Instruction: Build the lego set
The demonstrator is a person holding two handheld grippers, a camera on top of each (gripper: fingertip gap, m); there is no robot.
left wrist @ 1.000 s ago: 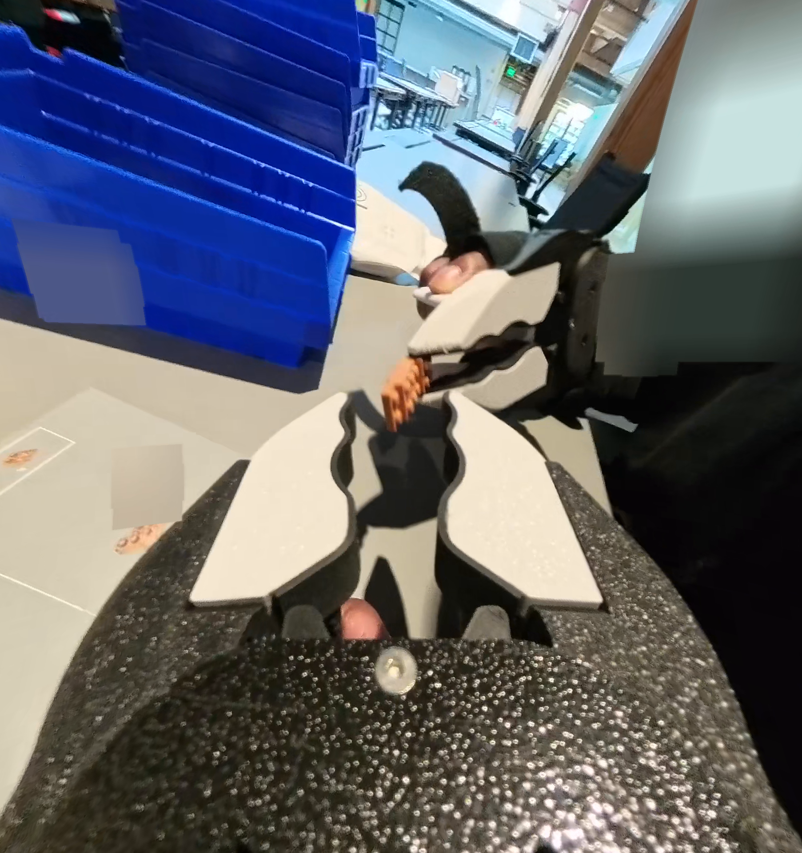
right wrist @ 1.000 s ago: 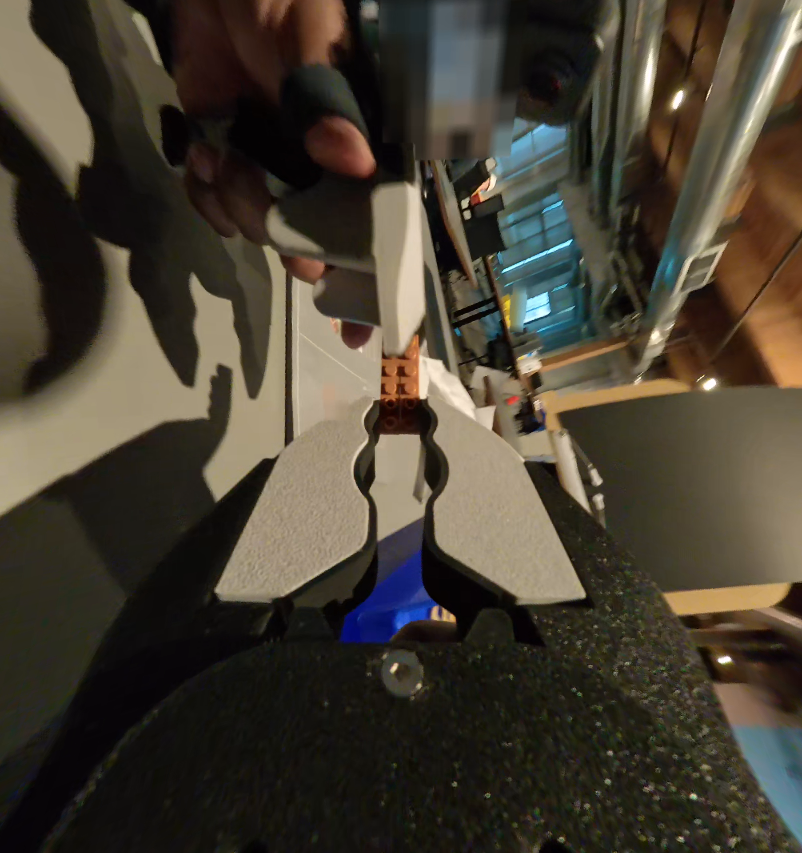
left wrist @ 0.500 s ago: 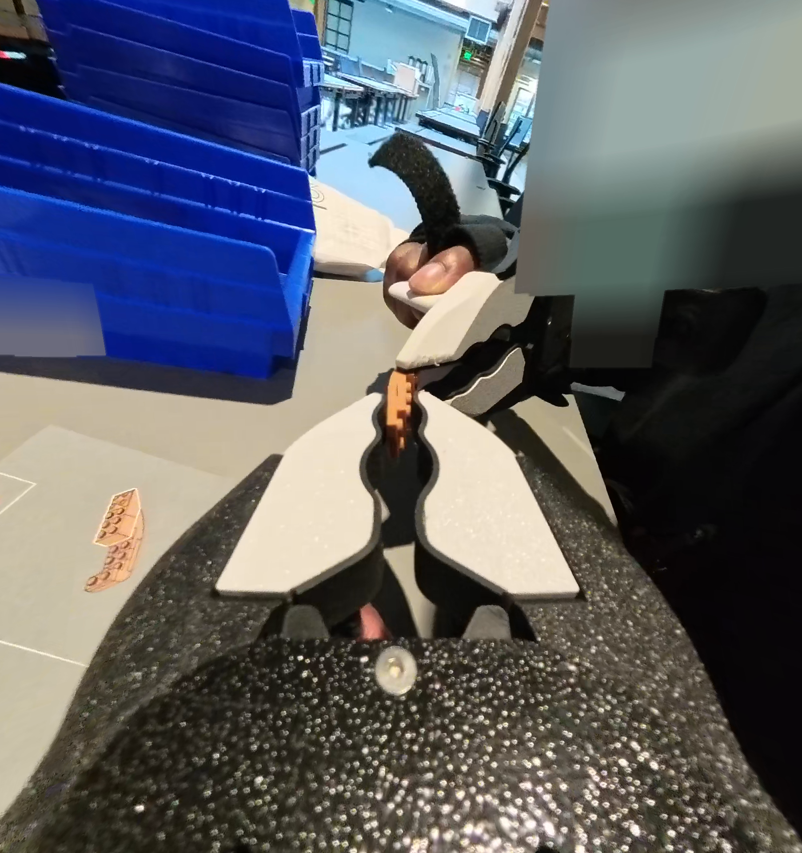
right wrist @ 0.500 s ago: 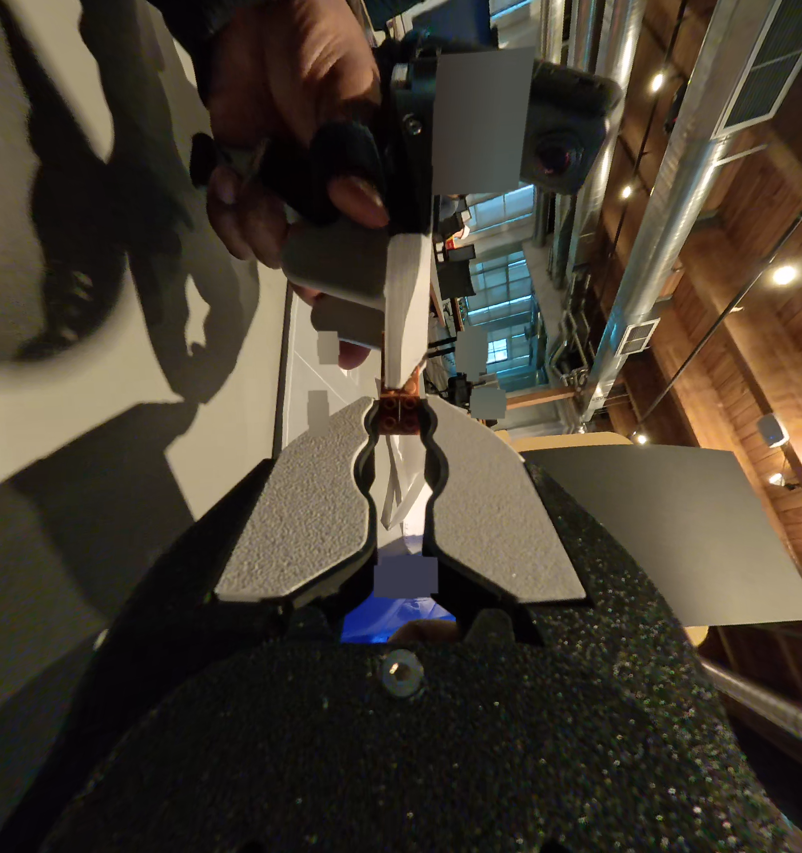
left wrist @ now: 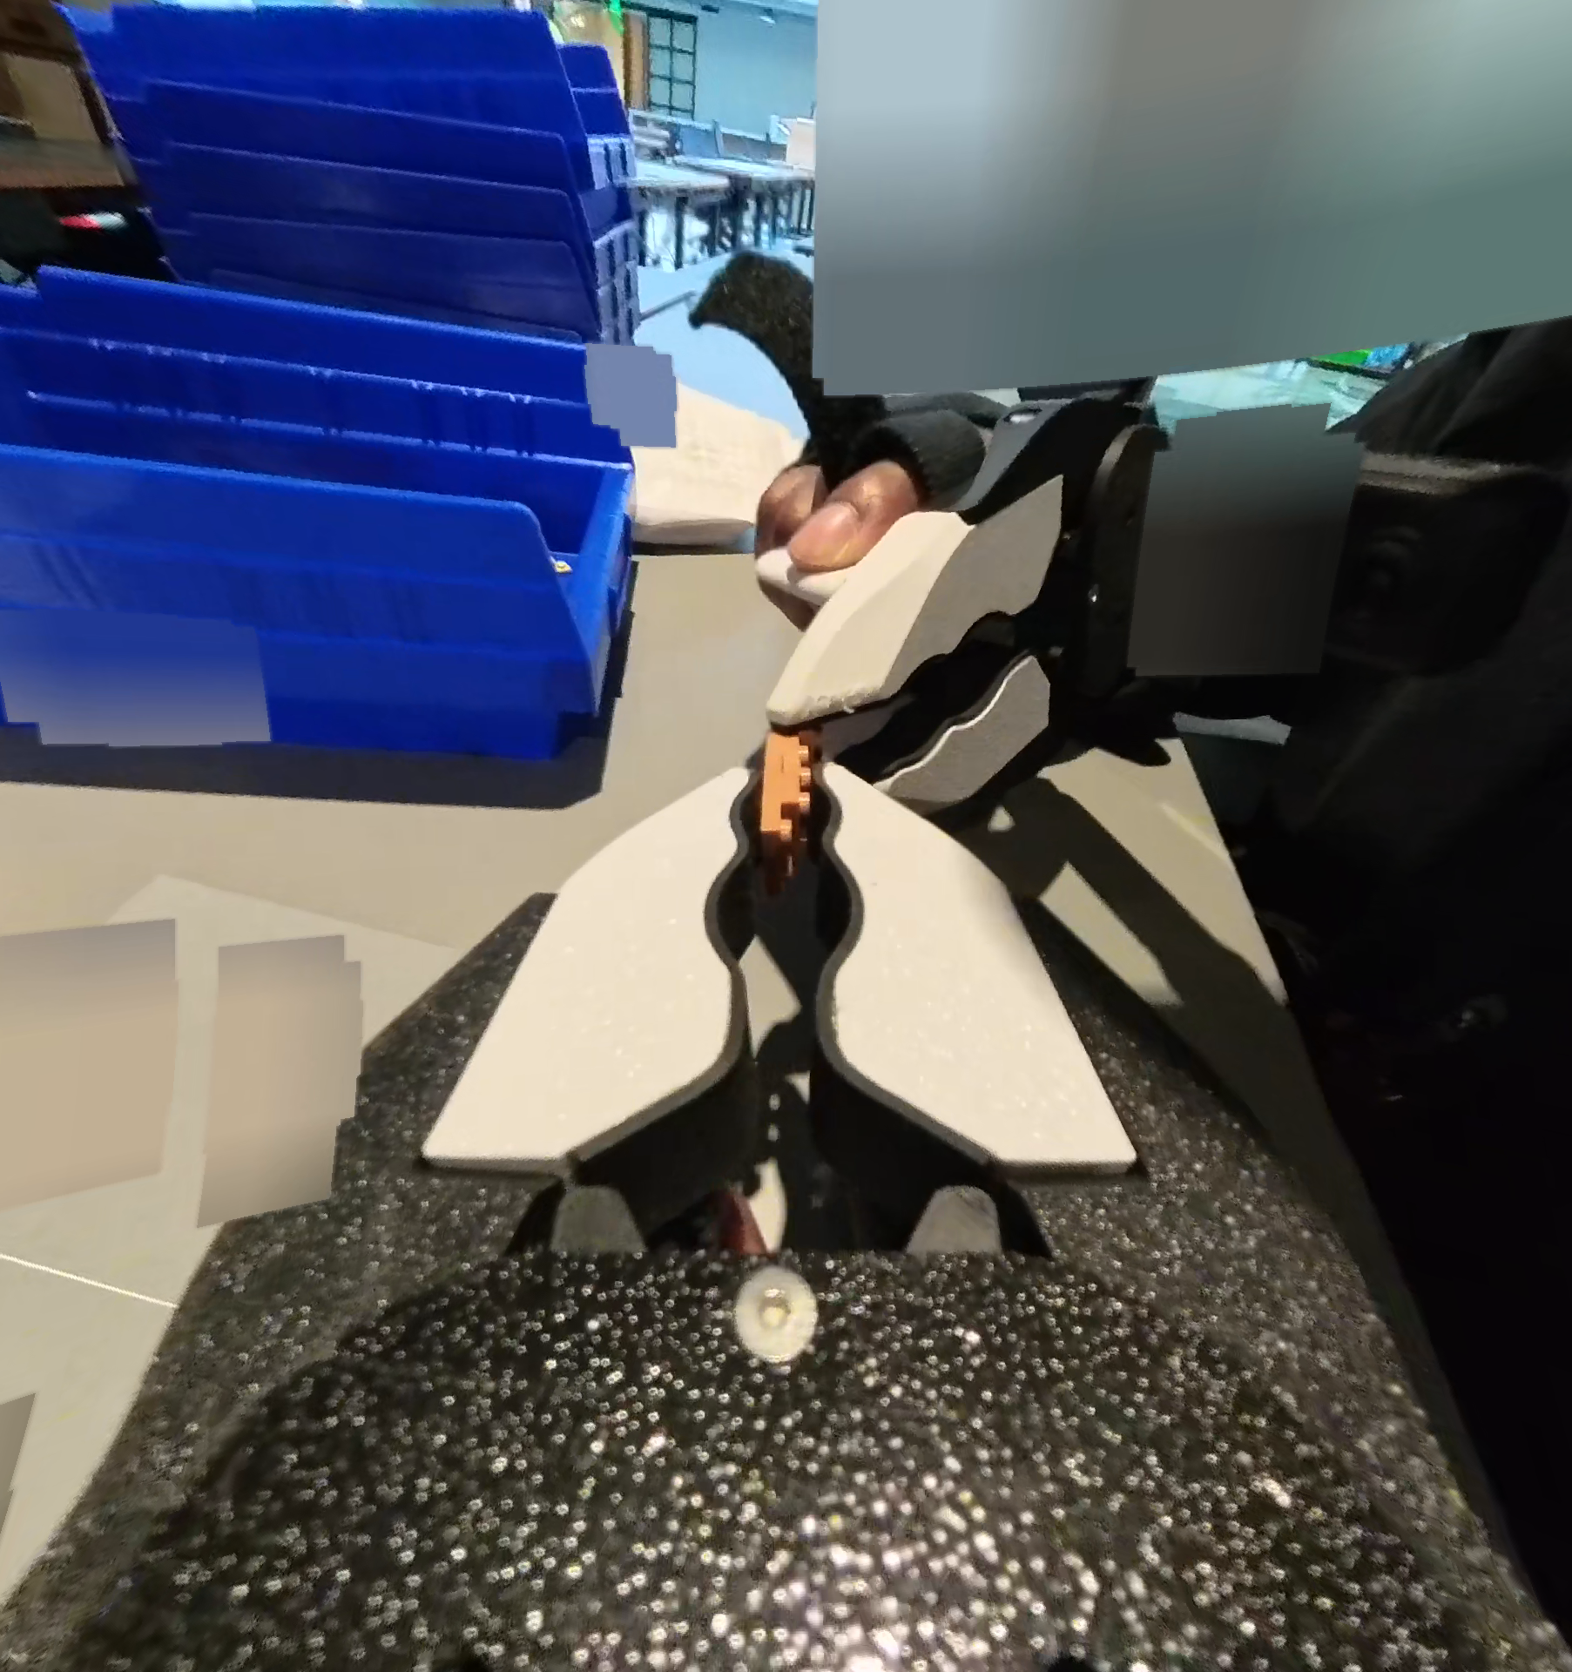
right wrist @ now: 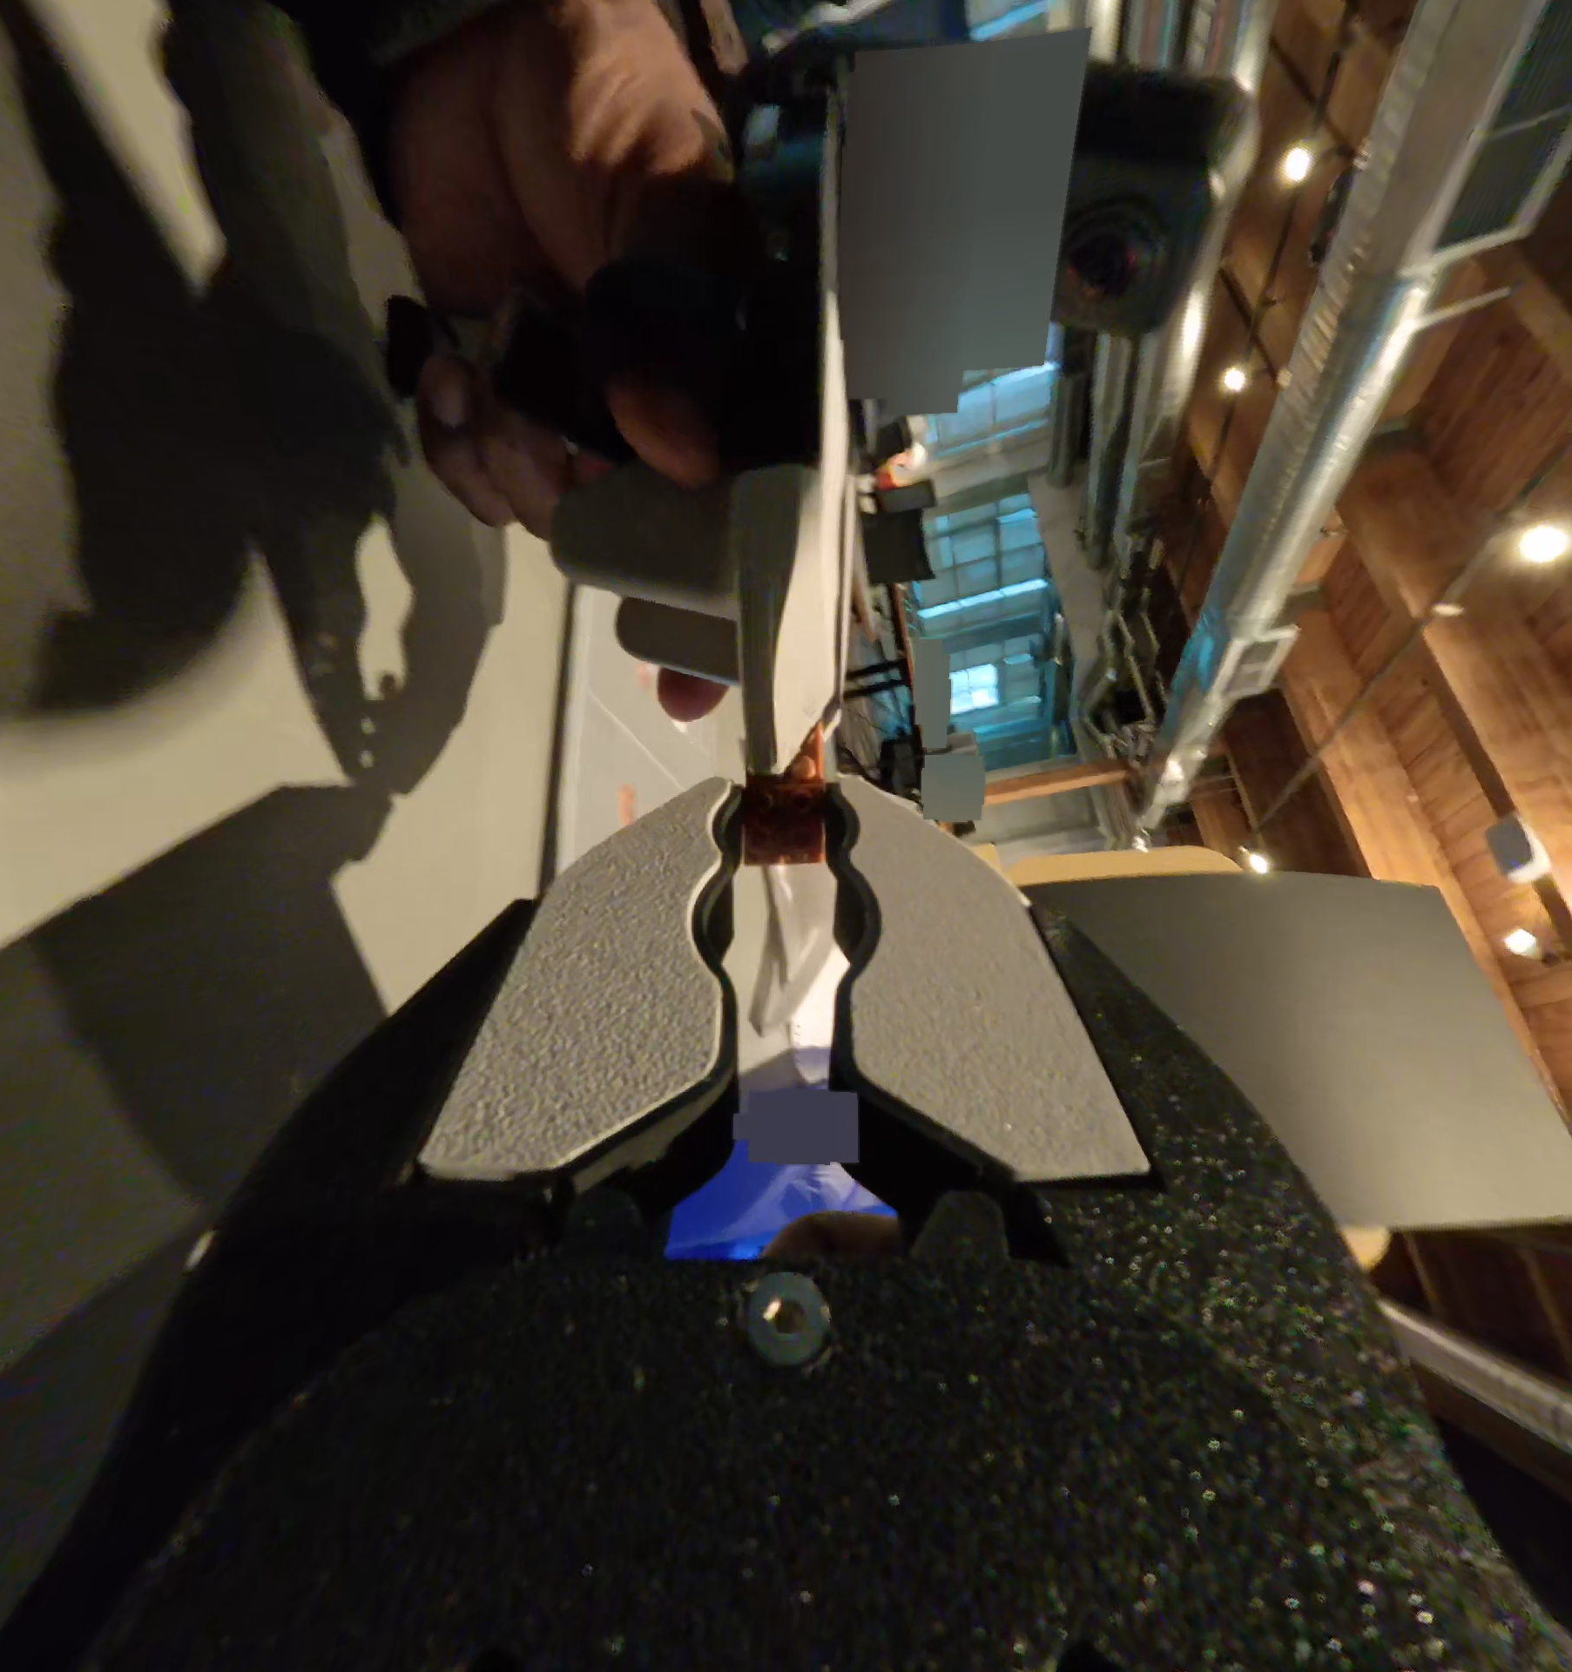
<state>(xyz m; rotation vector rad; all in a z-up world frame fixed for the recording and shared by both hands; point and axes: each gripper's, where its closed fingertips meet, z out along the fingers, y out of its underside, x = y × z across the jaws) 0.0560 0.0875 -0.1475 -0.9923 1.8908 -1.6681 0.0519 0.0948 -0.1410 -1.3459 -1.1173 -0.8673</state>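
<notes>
Blue bins [left wrist: 311, 507] are stacked way off to the left of the orange lego piece [left wrist: 784, 805]. That piece sits above the grey table [left wrist: 329, 832], pinched on both ends: left gripper [left wrist: 784, 796] clamped on it, right gripper [right wrist: 782, 819] clamped too.

I find no writing I can read. The sheet [left wrist: 248, 914] on the table [left wrist: 691, 651] to my left and the front of the nearest blue bin [left wrist: 420, 688] sit under blurred patches, and the white paper [left wrist: 710, 470] beyond the bins is too far off to make out.
</notes>
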